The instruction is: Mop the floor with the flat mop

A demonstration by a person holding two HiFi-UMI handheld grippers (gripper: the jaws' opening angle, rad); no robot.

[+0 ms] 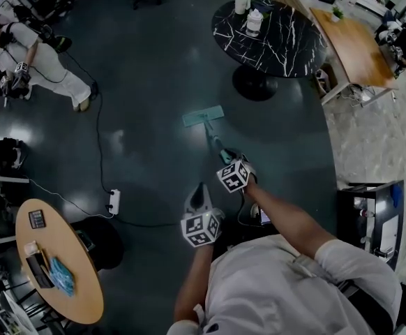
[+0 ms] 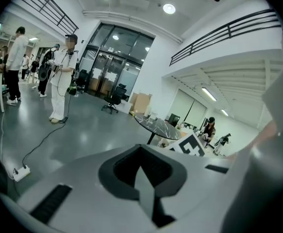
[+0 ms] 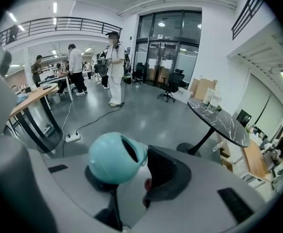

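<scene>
The flat mop's teal head [image 1: 203,116] lies flat on the dark floor ahead of me. Its handle [image 1: 215,144] slants back to my right gripper [image 1: 232,167], which is shut on it. In the right gripper view the teal rounded handle end [image 3: 116,158] sticks out between the jaws of the right gripper [image 3: 132,176]. My left gripper [image 1: 199,195] hangs lower and to the left, apart from the handle. In the left gripper view its jaws [image 2: 144,178] are closed together with nothing between them.
A black marble round table [image 1: 287,44] with a jug and cups stands ahead right, with a wooden desk [image 1: 356,47] beyond it. A power strip [image 1: 114,201] and its cable lie on the floor at left. A round wooden table [image 1: 63,243] is near left, and a person [image 1: 39,65] stands far left.
</scene>
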